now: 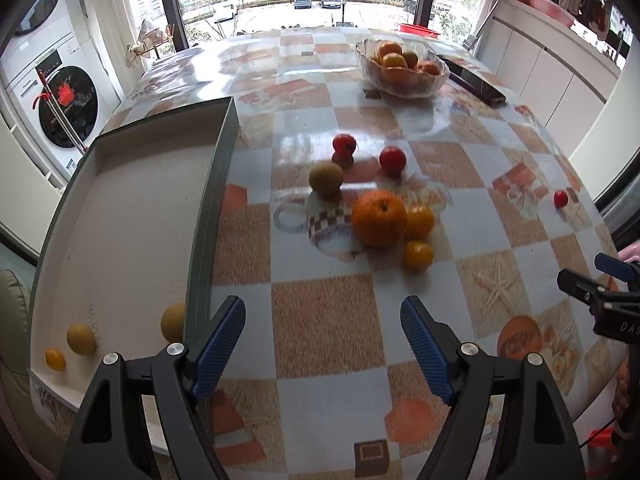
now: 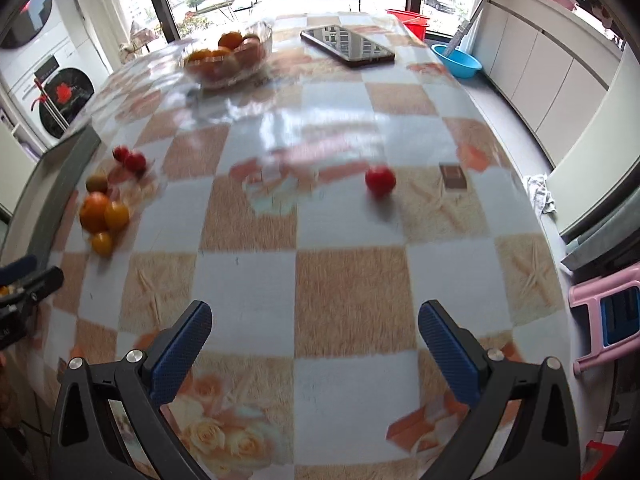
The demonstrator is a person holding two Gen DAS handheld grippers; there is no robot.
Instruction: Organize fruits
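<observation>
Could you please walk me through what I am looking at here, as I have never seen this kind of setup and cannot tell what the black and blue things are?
There is no robot here: a person holds a two-finger tool in each hand, with a wide-angle camera on each looking forward along its fingers. One picture is from the left tool, the other from the right tool. Both are open and hold nothing.

They are over a table with a checkered cloth. On it lie loose fruits: a large orange, two smaller orange fruits beside it, a brownish-green fruit, several small red fruits, and one red fruit lying apart in front of the right tool. On the left is a grey tray with three yellowish fruits at its near end. Further back are a glass bowl of fruit and a dark flat slab.
</observation>
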